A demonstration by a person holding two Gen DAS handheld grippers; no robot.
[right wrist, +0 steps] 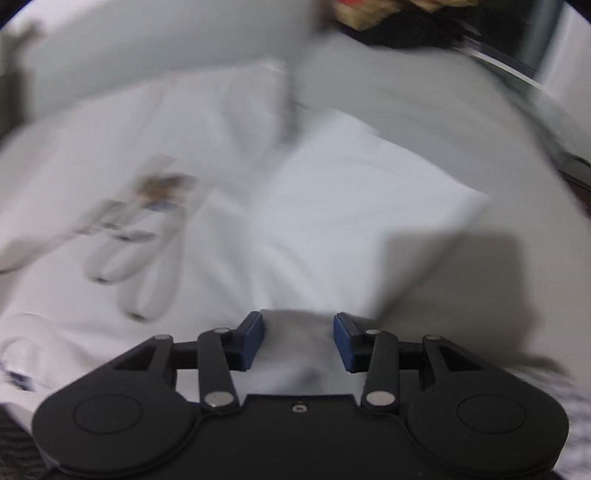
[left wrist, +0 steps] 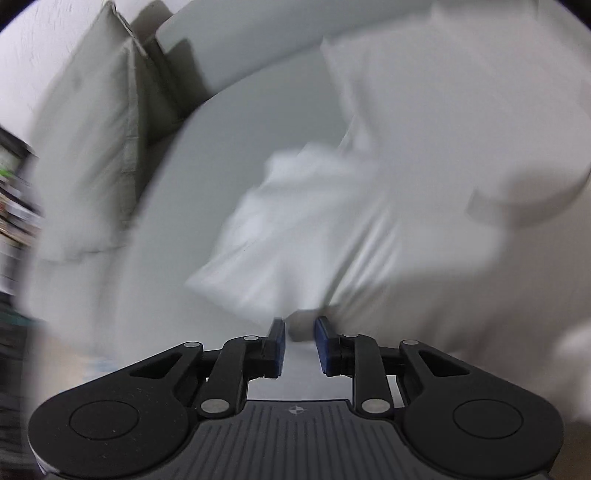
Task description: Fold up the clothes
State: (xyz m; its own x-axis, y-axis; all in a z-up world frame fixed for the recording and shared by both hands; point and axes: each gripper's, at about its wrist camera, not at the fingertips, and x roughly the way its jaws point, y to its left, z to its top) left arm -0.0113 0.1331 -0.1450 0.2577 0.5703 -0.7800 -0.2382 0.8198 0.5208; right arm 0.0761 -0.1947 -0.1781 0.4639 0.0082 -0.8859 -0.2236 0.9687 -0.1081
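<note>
In the left wrist view we see the left gripper (left wrist: 299, 326), black with blue pads, and its two fingers stand a little apart with nothing between them, so we call it released. Just in front of the fingertips lies the white cotton T-shirt (left wrist: 388, 206). Its short sleeve (left wrist: 273, 236) spreads out to the left over the pale grey-green bed sheet (left wrist: 229, 122), and the round neck opening (left wrist: 524, 199) shows at the right. The picture is blurred, so we cannot tell if the fingertips touch the cloth. Behind the bed, at the upper left, a beige cushion with a seam (left wrist: 110, 122) leans against the white wall (left wrist: 40, 48).

In the right wrist view the right gripper (right wrist: 299, 332) is also loose: the blue pads (right wrist: 253, 338) stand well apart and grasp nothing, while white cloth lies under the gap. The same white T-shirt (right wrist: 207, 258) lies flat on the sheet (right wrist: 424, 110), with a printed picture in brown and blue (right wrist: 147, 210) on its chest at the left. This print is too blurred for us to read. A sleeve (right wrist: 369, 188) reaches to the right, and the dark shadow of the tool (right wrist: 461, 269) falls beside it. At the top right, beyond the bed edge, we see dark clutter (right wrist: 406, 22) that we cannot identify.
</note>
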